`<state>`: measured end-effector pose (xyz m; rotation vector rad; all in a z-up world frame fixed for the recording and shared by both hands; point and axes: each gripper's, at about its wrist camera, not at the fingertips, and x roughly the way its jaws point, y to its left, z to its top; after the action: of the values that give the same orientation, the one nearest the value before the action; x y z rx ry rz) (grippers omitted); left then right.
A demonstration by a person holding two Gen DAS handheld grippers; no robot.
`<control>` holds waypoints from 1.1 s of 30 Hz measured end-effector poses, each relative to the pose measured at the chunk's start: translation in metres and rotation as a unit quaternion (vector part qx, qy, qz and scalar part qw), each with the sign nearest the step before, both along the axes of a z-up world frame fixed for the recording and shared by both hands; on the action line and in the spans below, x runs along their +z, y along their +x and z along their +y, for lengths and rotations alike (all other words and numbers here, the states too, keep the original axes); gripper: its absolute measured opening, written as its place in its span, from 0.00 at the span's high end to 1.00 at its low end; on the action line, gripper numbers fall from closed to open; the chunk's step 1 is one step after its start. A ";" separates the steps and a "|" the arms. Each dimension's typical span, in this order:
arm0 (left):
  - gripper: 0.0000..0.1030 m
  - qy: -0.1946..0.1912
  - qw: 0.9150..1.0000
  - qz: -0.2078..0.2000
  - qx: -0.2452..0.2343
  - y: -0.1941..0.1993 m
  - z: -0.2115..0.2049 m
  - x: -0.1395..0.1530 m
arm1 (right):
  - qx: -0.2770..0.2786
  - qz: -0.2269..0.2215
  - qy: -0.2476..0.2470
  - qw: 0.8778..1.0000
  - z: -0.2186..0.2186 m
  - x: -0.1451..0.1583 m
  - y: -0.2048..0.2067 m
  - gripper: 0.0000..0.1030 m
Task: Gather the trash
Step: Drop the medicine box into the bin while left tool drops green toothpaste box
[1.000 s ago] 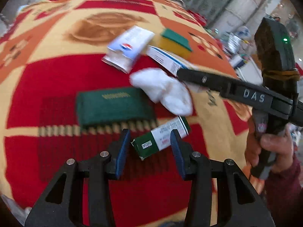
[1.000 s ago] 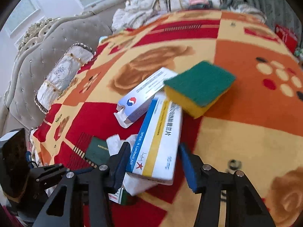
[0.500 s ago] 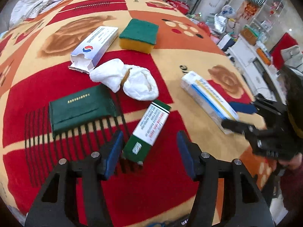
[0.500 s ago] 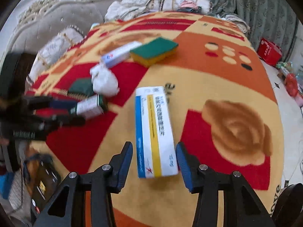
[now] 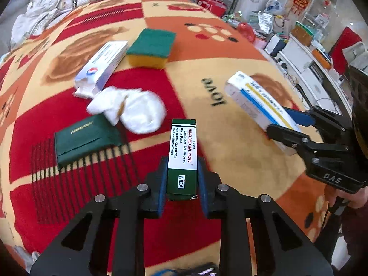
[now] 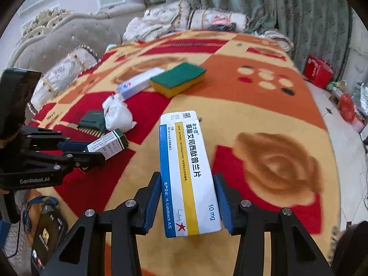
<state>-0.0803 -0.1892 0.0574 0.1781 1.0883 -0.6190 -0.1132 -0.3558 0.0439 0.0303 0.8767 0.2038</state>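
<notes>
With both rigs held over the bed, I have my left gripper with its jaws just closed in on the green-and-white oral paste box, pads pressing its sides, box lifted clear of the blanket. My right gripper has its jaws clamped on the white medicine box with blue and yellow stripes, also held above the blanket.

Still lying on the red, orange and cream patterned blanket: a crumpled white tissue wad, touching the open end of a long white carton; a green-topped yellow sponge just beside that carton; and a dark green booklet nearer me, beside the tissue.

At the head of the bed I see a grey tufted headboard and a patterned pillow. Green curtains hang behind. Off the far side, a red bag and cluttered white shelves.
</notes>
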 end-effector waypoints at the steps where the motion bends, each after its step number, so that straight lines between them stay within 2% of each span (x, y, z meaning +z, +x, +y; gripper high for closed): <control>1: 0.79 -0.002 1.000 -0.003 -0.004 -0.003 -0.004 0.004 | -0.005 -0.006 0.002 1.000 -0.007 0.006 -0.008 0.57; 7: 0.79 -0.012 0.999 -0.020 -0.045 -0.026 -0.044 0.031 | -0.053 -0.027 0.000 0.998 -0.054 0.027 -0.051 0.57; 15: 0.79 -0.011 0.993 -0.033 -0.114 -0.064 -0.123 0.050 | -0.149 -0.028 -0.002 0.988 -0.138 0.029 -0.105 0.57; 24: 0.79 -0.030 0.980 -0.006 -0.196 -0.106 -0.234 0.056 | -0.257 -0.019 0.009 0.966 -0.232 0.021 -0.162 0.57; 29: 0.79 -0.048 0.976 0.017 -0.213 -0.117 -0.285 0.051 | -0.295 -0.014 0.027 0.955 -0.266 0.014 -0.181 0.57; 33: 0.78 -0.080 0.973 0.047 -0.212 -0.118 -0.317 0.044 | -0.318 -0.012 0.031 0.947 -0.282 0.008 -0.189 0.56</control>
<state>-0.1984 -0.5062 0.1017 0.2460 1.0933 -1.1050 -0.3021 -0.6383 0.0514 0.3654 0.7963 -0.3732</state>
